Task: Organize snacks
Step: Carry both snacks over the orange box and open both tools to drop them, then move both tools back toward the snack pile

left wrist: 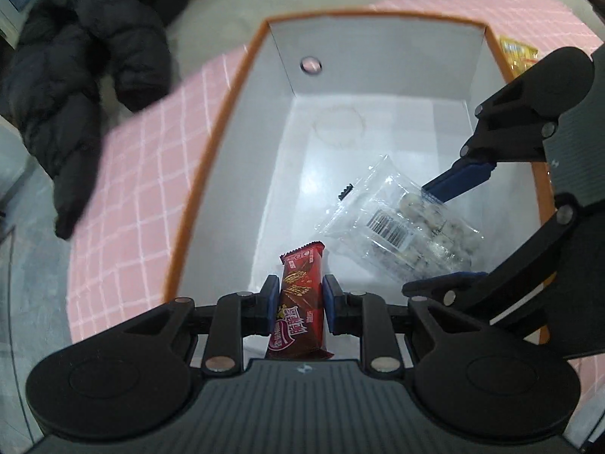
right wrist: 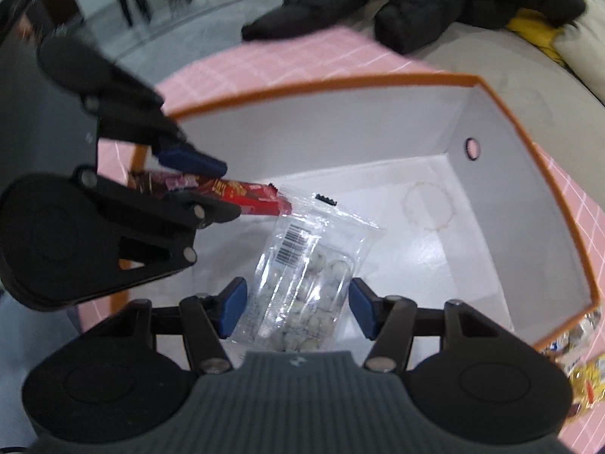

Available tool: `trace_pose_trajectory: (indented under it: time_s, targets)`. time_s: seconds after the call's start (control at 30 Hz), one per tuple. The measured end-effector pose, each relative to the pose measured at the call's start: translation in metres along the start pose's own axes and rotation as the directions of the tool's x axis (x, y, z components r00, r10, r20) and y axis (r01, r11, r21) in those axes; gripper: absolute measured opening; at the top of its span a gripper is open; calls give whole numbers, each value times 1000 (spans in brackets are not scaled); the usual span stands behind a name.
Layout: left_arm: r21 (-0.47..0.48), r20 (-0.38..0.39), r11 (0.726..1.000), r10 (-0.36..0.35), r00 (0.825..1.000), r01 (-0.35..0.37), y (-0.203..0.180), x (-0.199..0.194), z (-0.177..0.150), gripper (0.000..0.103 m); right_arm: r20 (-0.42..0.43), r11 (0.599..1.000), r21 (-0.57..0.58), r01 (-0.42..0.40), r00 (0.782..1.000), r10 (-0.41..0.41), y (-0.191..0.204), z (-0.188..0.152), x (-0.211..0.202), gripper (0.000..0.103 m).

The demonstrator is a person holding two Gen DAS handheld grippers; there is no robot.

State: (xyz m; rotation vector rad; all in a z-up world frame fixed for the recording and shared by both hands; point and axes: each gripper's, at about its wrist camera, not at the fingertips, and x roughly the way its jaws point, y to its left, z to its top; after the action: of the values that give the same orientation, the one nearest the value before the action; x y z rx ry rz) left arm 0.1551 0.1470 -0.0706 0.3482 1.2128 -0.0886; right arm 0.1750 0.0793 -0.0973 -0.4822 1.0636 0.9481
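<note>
You are holding both tools over the open white cardboard box with the orange rim [left wrist: 211, 174], which is sitting on the pink checked tablecloth [left wrist: 140, 174]. Your left gripper [left wrist: 300, 304] is pinching a red foil-wrapped snack bar [left wrist: 300, 302] between its blue pads, jaws pressed in tight on the wrapper's sides, and the bar is pointing down into the near end of the box, above the white floor. Your right gripper [right wrist: 297, 308] is carrying a clear plastic packet of pale round sweets with a barcode label [right wrist: 306, 265]; the blue pads are sitting at the packet's two edges with the jaws about half spread, and the packet is hanging between them over the box interior, just beside the red bar's tip. In the left wrist view the packet [left wrist: 404, 227] is lying between the right tool's two fingers. A black puffy jacket [left wrist: 83, 75] is lying past the cloth's edge, and yellow-wrapped snacks [right wrist: 586, 382] are lying on the cloth outside the box, near its wall.
</note>
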Motion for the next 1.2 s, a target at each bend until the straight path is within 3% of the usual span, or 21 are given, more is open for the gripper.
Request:
trace_pose_trajectory:
  time_s: [0.2, 0.3, 0.47, 0.57, 0.63, 0.77, 0.87, 0.93, 1.03, 1.2]
  targets:
    - [-44, -80, 997, -70, 994, 67, 11, 20, -2, 27, -74, 1000, -22, -6, 997, 5, -5, -3, 19, 58]
    - [-48, -99, 997, -69, 993, 65, 12, 24, -4, 27, -99, 1000, -10, -17, 995, 16, -7, -3, 28, 58]
    - [-59, -97, 996, -70, 993, 64, 11, 24, -3, 30, -103, 1000, 1, -5, 995, 5, -7, -4, 36, 59]
    - [-49, -83, 997, -69, 994, 66, 9, 20, -1, 37, -80, 1000, 10, -2, 997, 3, -6, 0, 33, 64]
    - [-47, -58, 996, -73, 996, 70, 11, 20, 1, 54, -57, 1000, 15, -2, 998, 3, -9, -4, 22, 71]
    - [-69, 27, 995, -65, 998, 67, 11, 0, -1, 63, 7, 1000, 17, 15, 1000, -16, -9, -7, 0, 76]
    - [-104, 97, 993, -44, 994, 54, 13, -19, -3, 65, 78, 999, 21, 37, 996, -39, -7, -15, -24, 78]
    - [-134, 159, 990, -11, 987, 33, 10, -36, -5, 65, 138, 997, 36, 70, 988, -75, -8, -20, -39, 87]
    - [-201, 241, 979, 19, 970, 30, 5, -60, -7, 65, 210, 987, 93, 132, 966, -149, -10, -31, -62, 89]
    - [-258, 352, 965, 49, 935, 46, -16, -97, -10, 65, 297, 960, 227, 164, 927, -229, -18, -54, -99, 89]
